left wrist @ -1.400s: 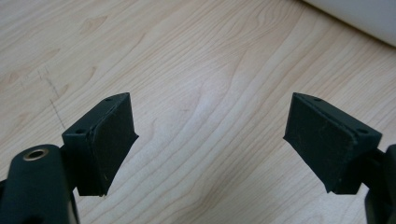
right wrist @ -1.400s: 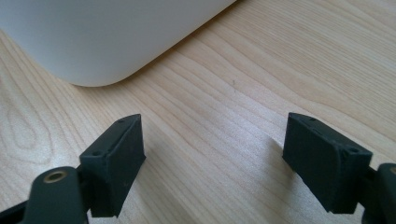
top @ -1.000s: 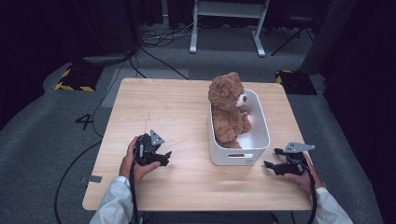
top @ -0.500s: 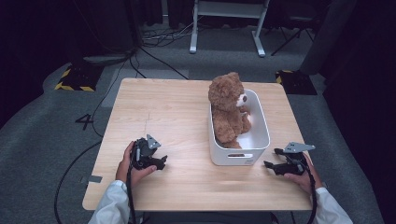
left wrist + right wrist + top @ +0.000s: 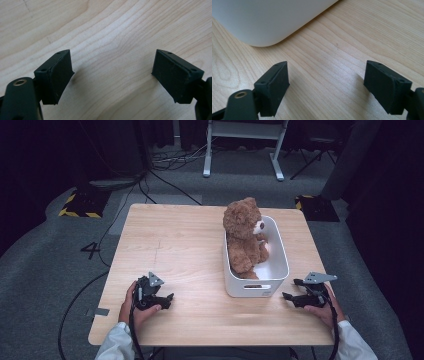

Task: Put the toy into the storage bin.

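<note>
Tabletop (image 5: 180, 240) of pale, grained wood carries one white plastic bin (image 5: 280, 270), rectangular with rounded corners, on its right half. One brown plush teddy bear (image 5: 243, 236) sits upright inside the bin. Two black tools rest near the front edge: the left tool (image 5: 167, 300) well left of the bin, the right tool (image 5: 289, 296) just right of its near corner. Both stand wide open, holding nothing.

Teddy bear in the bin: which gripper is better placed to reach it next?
Right, probably. The right gripper sits open just beside the white bin holding the teddy bear; the left gripper, also open, rests farther away.
</note>
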Available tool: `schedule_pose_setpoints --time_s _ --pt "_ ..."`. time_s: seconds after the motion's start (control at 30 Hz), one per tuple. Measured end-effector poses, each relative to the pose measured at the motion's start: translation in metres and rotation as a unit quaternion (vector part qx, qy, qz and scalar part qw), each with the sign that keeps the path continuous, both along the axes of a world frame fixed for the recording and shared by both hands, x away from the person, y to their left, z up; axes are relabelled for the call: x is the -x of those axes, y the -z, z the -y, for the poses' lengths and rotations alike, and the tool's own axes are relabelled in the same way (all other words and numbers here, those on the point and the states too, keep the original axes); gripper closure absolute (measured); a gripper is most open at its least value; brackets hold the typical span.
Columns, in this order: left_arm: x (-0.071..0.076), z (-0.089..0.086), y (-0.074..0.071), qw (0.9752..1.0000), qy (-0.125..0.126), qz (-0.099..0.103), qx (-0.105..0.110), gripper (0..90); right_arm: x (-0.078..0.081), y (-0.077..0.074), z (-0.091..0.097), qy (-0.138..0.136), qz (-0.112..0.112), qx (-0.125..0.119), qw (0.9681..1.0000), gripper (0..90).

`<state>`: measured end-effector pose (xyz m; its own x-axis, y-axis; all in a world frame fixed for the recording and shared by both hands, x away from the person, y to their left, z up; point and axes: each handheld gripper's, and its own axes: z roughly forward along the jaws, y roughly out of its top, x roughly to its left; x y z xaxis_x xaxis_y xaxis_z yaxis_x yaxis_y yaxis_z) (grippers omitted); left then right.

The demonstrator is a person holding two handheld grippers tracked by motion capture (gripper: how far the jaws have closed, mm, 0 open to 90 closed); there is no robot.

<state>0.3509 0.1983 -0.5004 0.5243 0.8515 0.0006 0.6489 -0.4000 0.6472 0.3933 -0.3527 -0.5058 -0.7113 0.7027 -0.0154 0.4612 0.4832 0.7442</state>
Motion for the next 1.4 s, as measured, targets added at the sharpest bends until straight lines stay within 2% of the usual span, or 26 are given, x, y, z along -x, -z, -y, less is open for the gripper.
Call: schedule_pose_setpoints --time_s 0.03,0.13,0.23,0.47,1.4 --pt "0.001 -0.003 0.002 0.9999 -0.004 0.0 0.013 16.4 0.0 0.0 0.0 0.0 0.0 0.0 1.0 19.9" --pt "0.007 -0.009 0.006 0.9995 -0.008 0.016 0.025 16.1 0.0 0.0 0.0 0.0 0.0 0.0 1.0 19.9" --pt "0.012 -0.011 0.006 0.9993 -0.018 0.02 0.025 16.1 0.0 0.0 0.0 0.0 0.0 0.0 1.0 19.9" --pt "0.019 -0.014 0.007 0.9992 -0.022 0.021 0.025 16.1 0.0 0.0 0.0 0.0 0.0 0.0 1.0 19.8" --pt "0.018 -0.015 0.007 0.9993 -0.02 0.02 0.025 15.8 0.0 0.0 0.0 0.002 0.0 0.0 1.0 19.3"
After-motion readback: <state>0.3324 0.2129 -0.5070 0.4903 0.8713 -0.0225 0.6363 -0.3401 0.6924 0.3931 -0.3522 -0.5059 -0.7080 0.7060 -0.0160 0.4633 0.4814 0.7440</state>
